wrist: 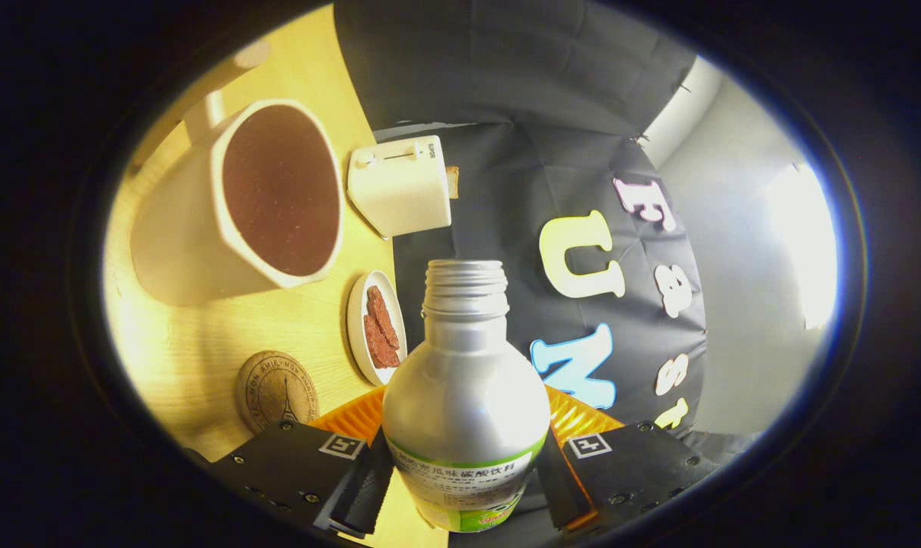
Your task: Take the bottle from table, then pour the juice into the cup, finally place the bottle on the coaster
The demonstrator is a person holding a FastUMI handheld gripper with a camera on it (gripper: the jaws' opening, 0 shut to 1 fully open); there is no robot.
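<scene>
**Bottle clamped in gripper, rolled sideways to the table**

Gripper [464,476]: both fingers press against the lower body of the bottle [464,396], one on each side, at the level of its label. The bottle sits squarely between them and is clamped.

Pose: the gripper is rolled hard over. The table [202,342] stands almost on edge along one side of the view, with the booth wall on the other, so the bottle's long axis runs roughly level with the tabletop and not upright to it. The bottle neck points straight ahead, away from the fingers.

Bottle: silver metal body, threaded neck, no cap on the mouth. The mouth faces the dark cloth wall and is not over the cup. No liquid is seen leaving it.

Cup [236,202]: white, with a handle, standing on the table well ahead of the fingers and off to the side of the bottle neck. It holds dark reddish-brown liquid to a level near the rim.

Coaster [278,392]: round cork disc on the table, near the finger on that side, with nothing on it.

Other items: a small white plate [358,327] carrying reddish-brown strips lies between the coaster and the bottle's shoulder. A white toaster [399,186] stands beyond the plate, beside the cup. An orange ridged object [354,415] shows just behind the bottle, near the fingers; what it is cannot be told.
</scene>
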